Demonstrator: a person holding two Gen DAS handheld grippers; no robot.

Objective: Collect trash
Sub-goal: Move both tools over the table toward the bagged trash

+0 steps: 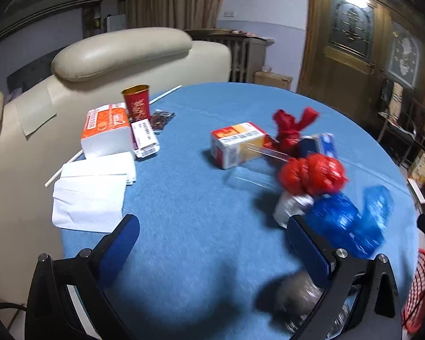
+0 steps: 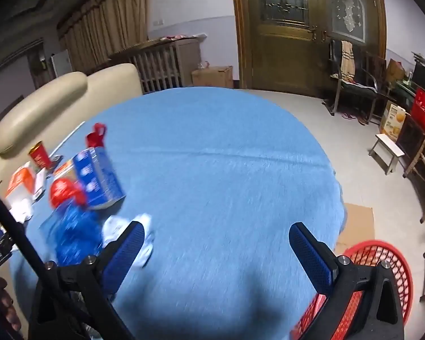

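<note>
Beside the table (image 2: pixel 212 147), only in the right view — red basket (image 2: pixel 382 257); both tools (image 1: pixel 212 226) (image 2: pixel 216 233) agape, empty.

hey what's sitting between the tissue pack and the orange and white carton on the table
Nothing: in the left wrist view, only bare blue tablecloth lies between the tissue pack and the carton.

- My round table (image 1: pixel 201 226) wears a blue cloth.
- Near its left edge lie white napkins (image 1: pixel 90 195), an orange tissue pack (image 1: pixel 107 130) and a red cup (image 1: pixel 137 103).
- Toward its right edge lie a carton (image 1: pixel 236 144) and crumpled red wrappers (image 1: pixel 311 174) and blue wrappers (image 1: pixel 345 223).
</note>
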